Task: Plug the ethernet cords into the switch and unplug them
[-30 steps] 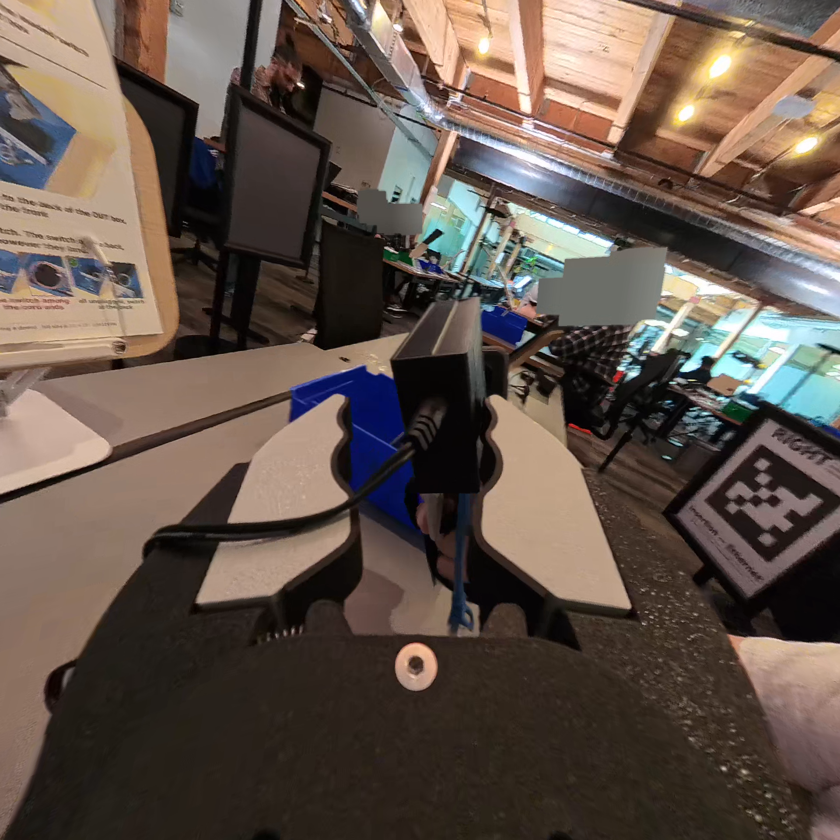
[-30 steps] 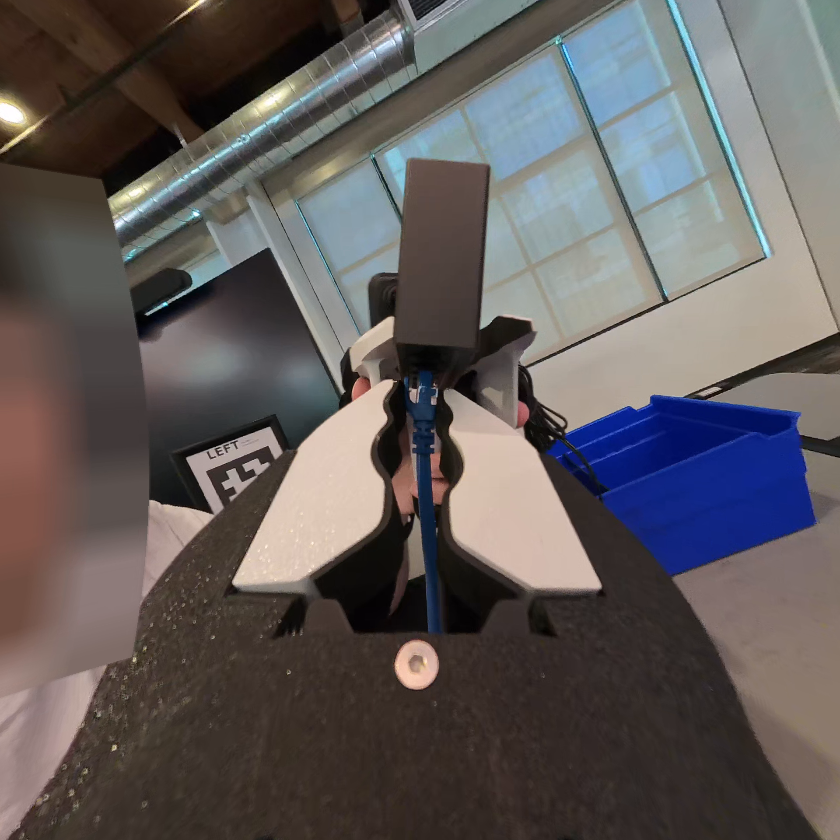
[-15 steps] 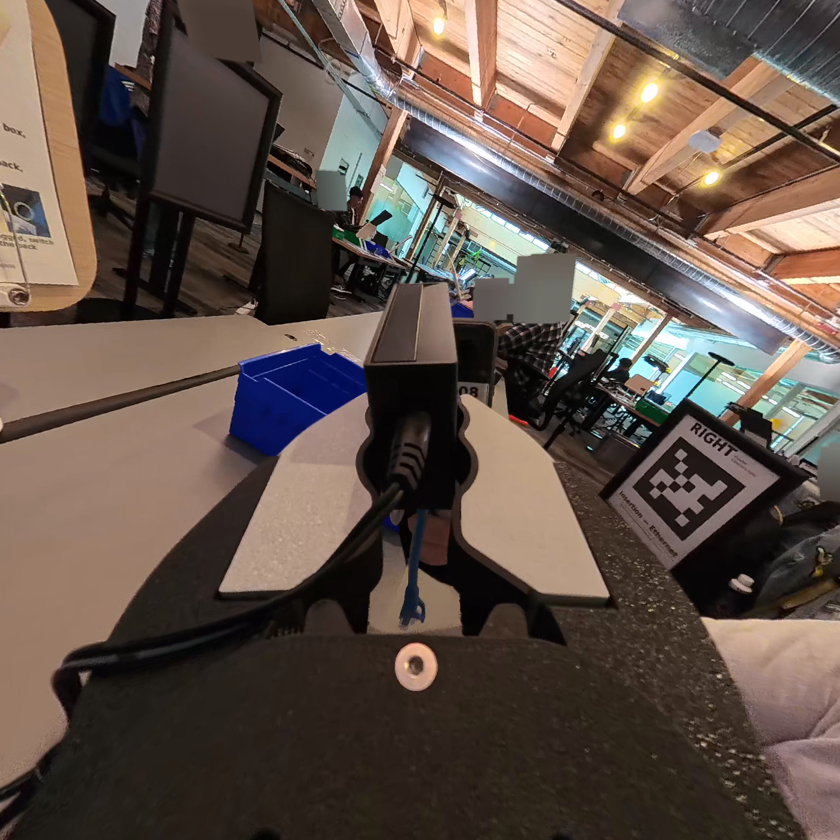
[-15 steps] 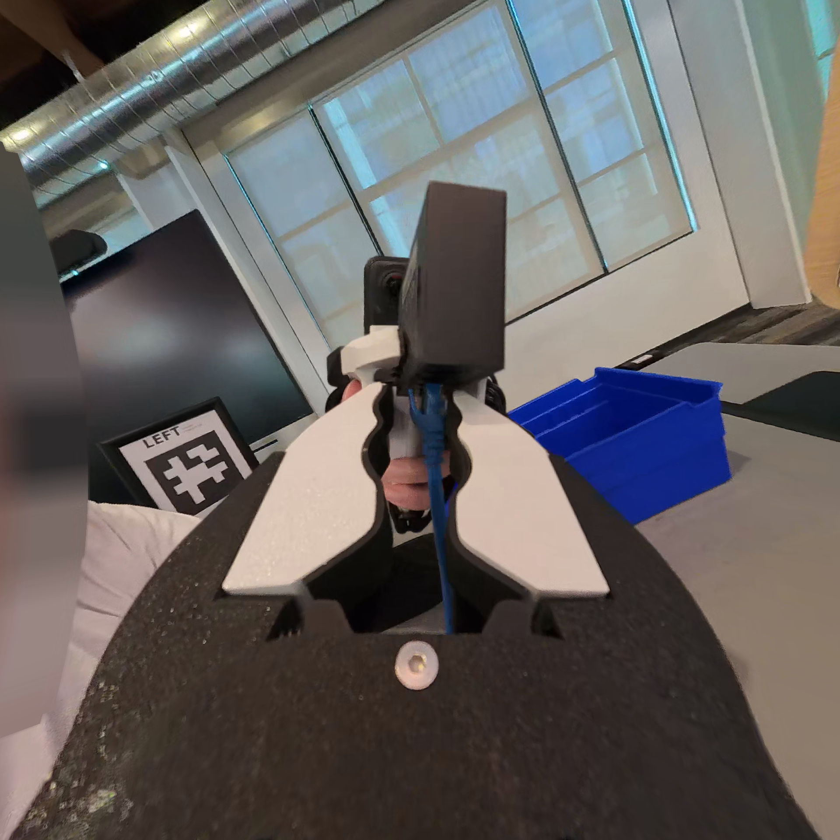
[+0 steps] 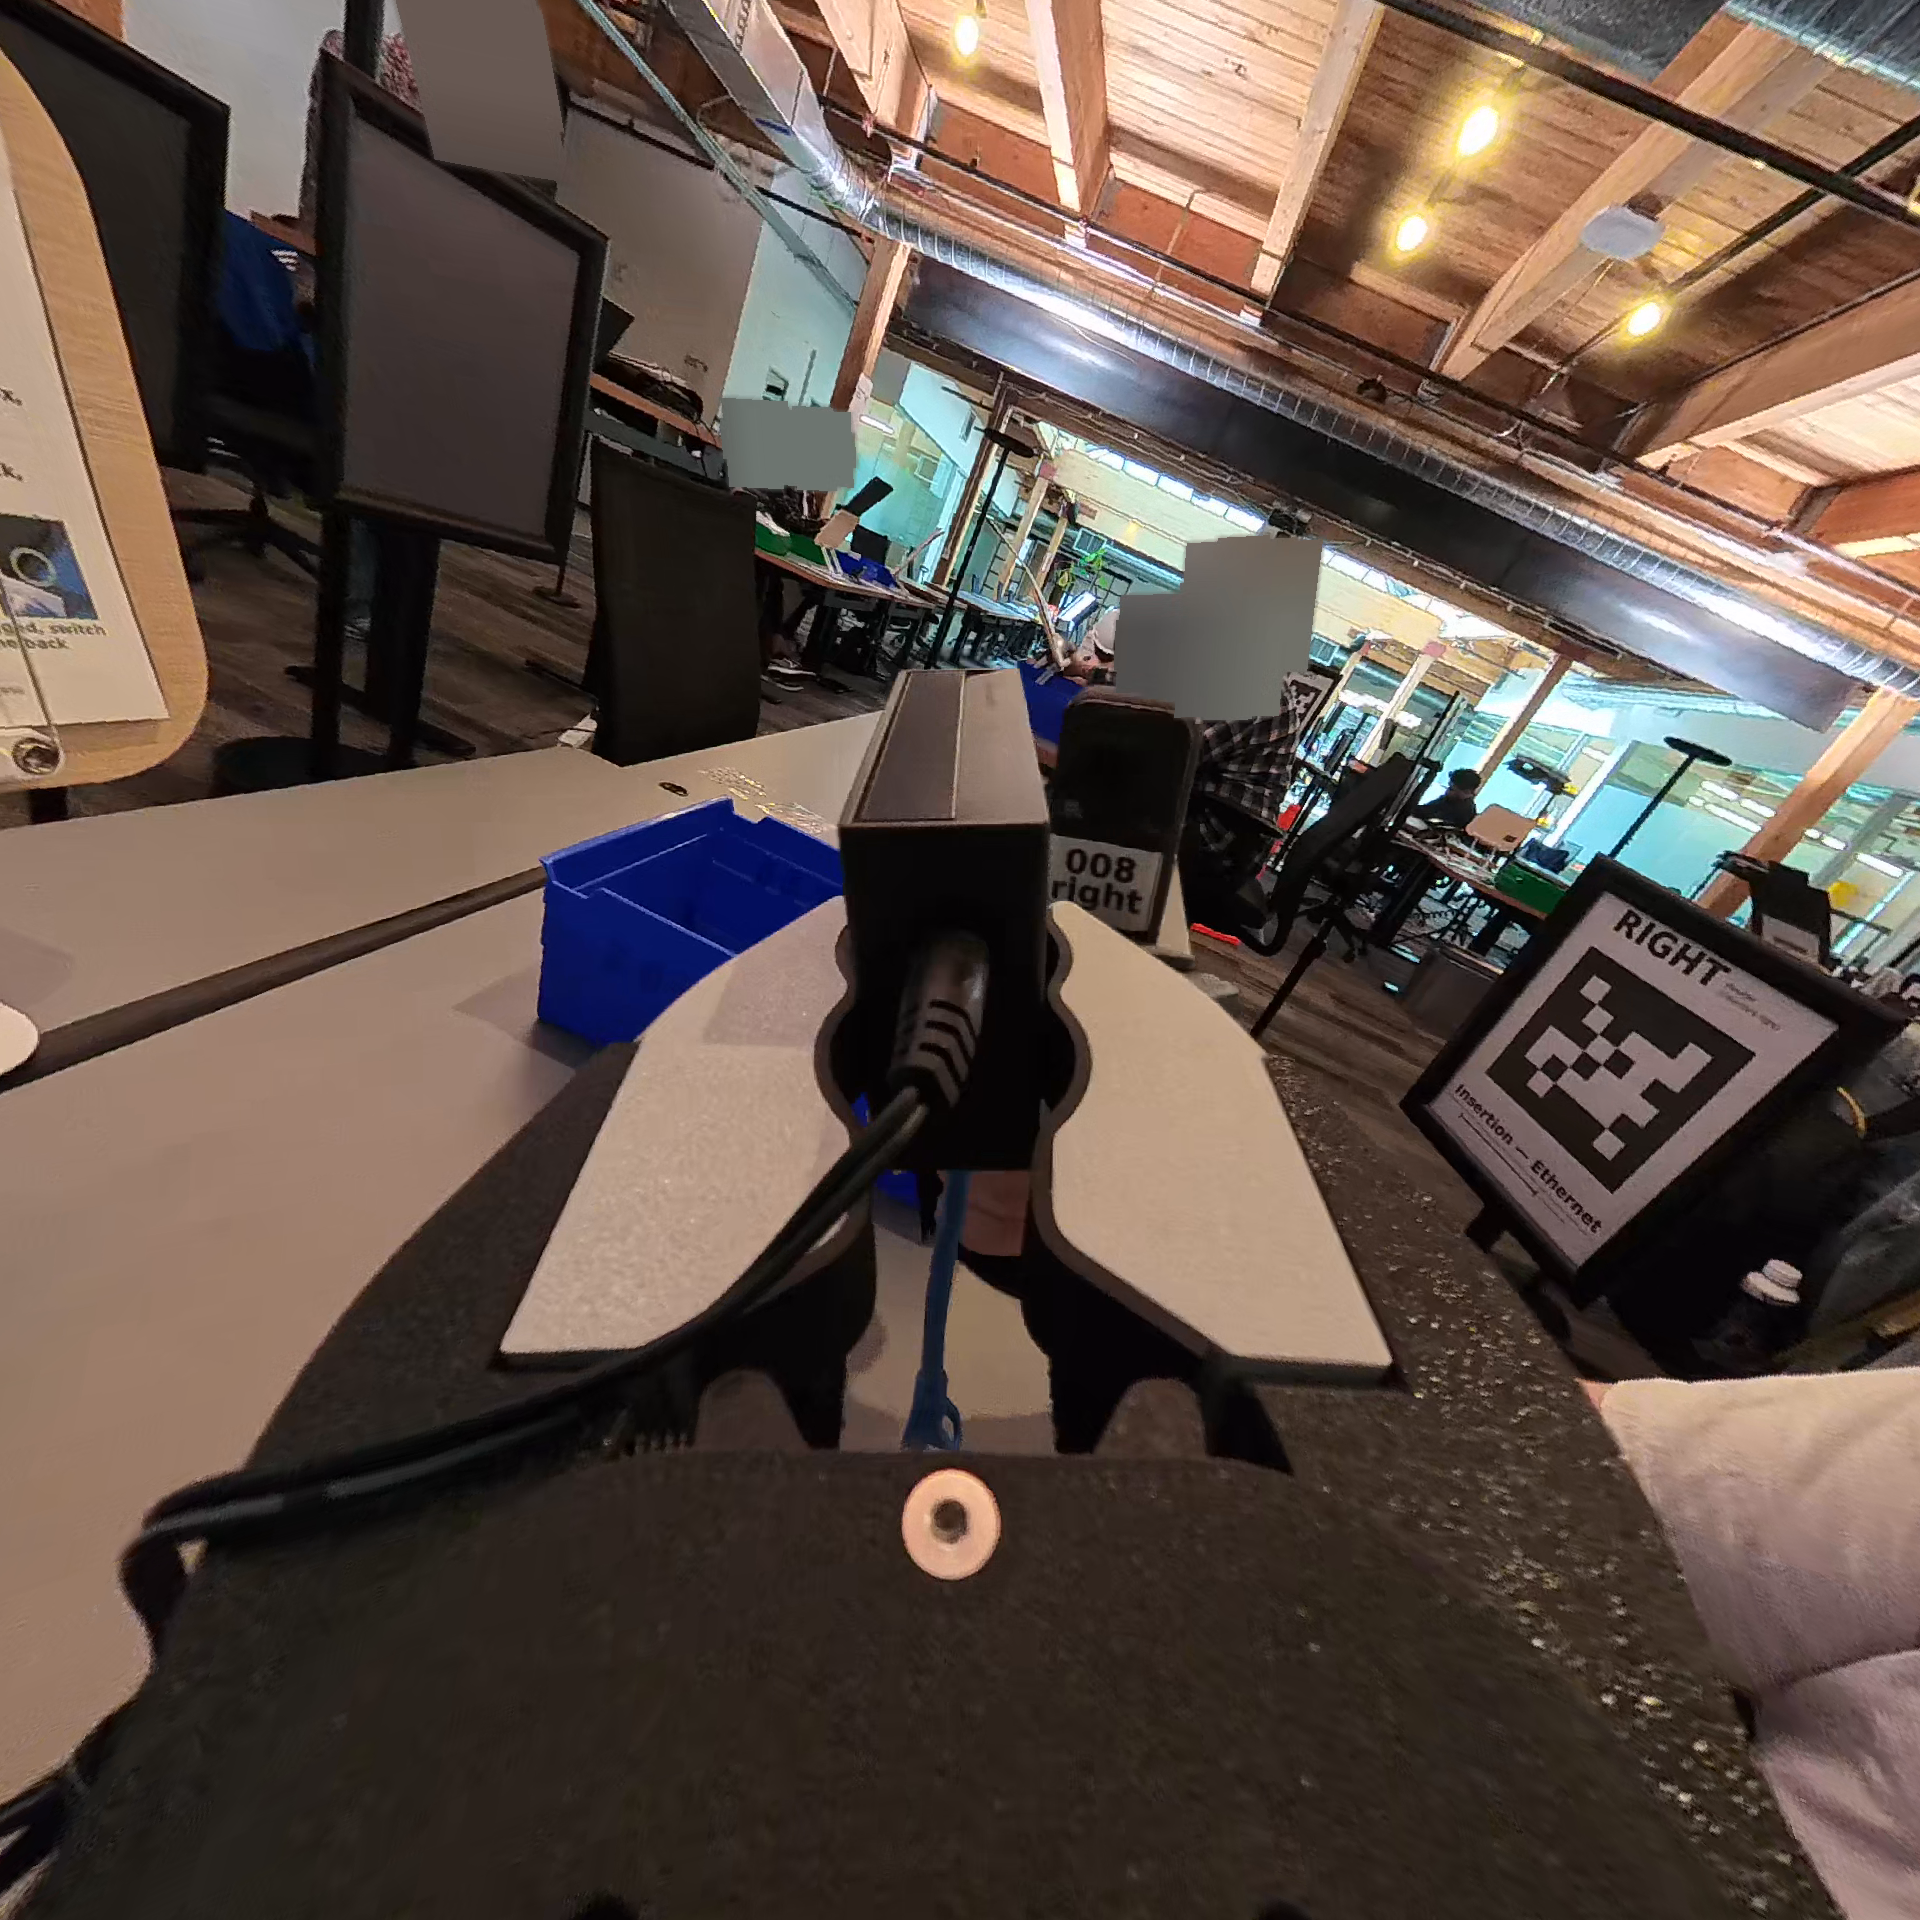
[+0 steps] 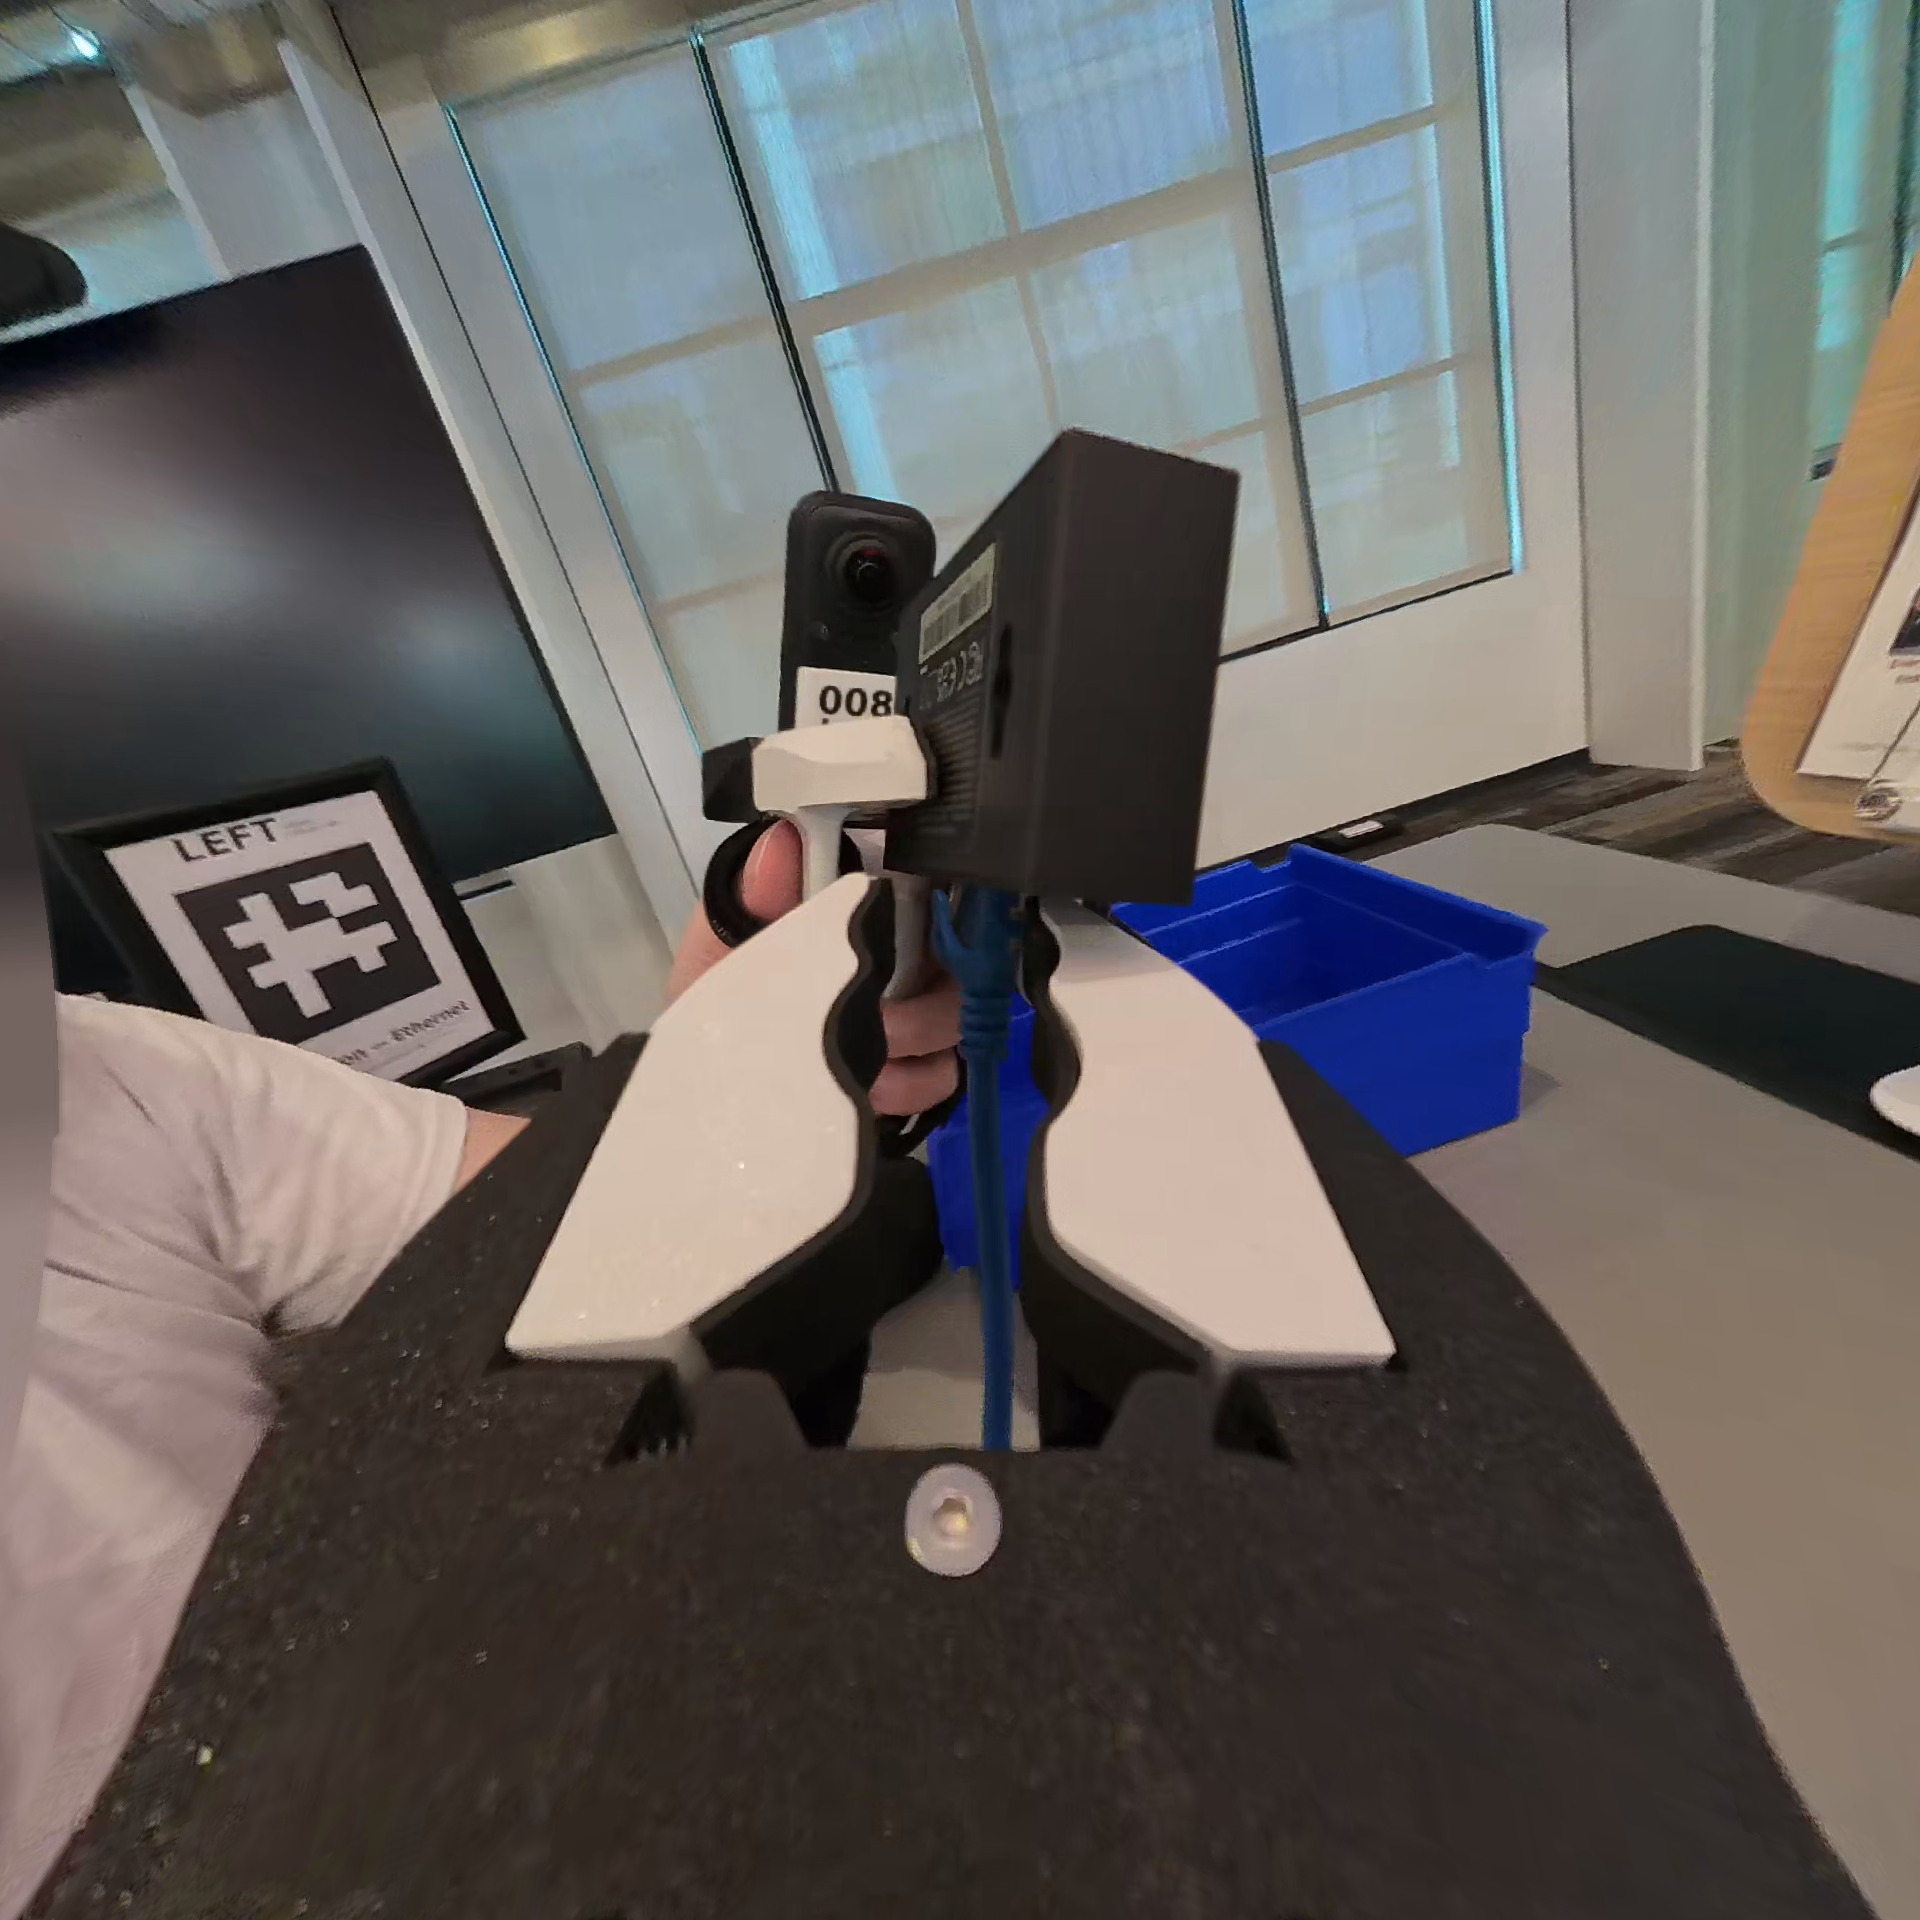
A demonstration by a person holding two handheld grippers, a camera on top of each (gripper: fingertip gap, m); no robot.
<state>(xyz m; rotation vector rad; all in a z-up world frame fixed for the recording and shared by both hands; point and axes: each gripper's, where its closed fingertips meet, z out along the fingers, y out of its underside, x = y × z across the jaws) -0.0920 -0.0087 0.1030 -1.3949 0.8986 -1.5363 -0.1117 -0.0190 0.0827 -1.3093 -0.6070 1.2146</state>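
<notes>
Best to keep the left gripper point(image 5: 948, 1023) clamped tight on the black switch point(image 5: 940, 831) up at 12 o'clock, with the right gripper point(image 6: 961, 997) apart around the blue cord point(image 6: 982, 1039) plugged in underneath, then pinch the plug and pull straight toward 6 o'clock.

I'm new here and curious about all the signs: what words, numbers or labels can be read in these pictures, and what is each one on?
I won't quote writing; here is what bears it.
Framed marker sign, left wrist view: printed words.
Second framed marker sign, right wrist view: printed words.
White sticker on a black camera: short print.
Label on the black switch: blurred.
Instruction sheet on a wooden board: mostly too small.
</notes>
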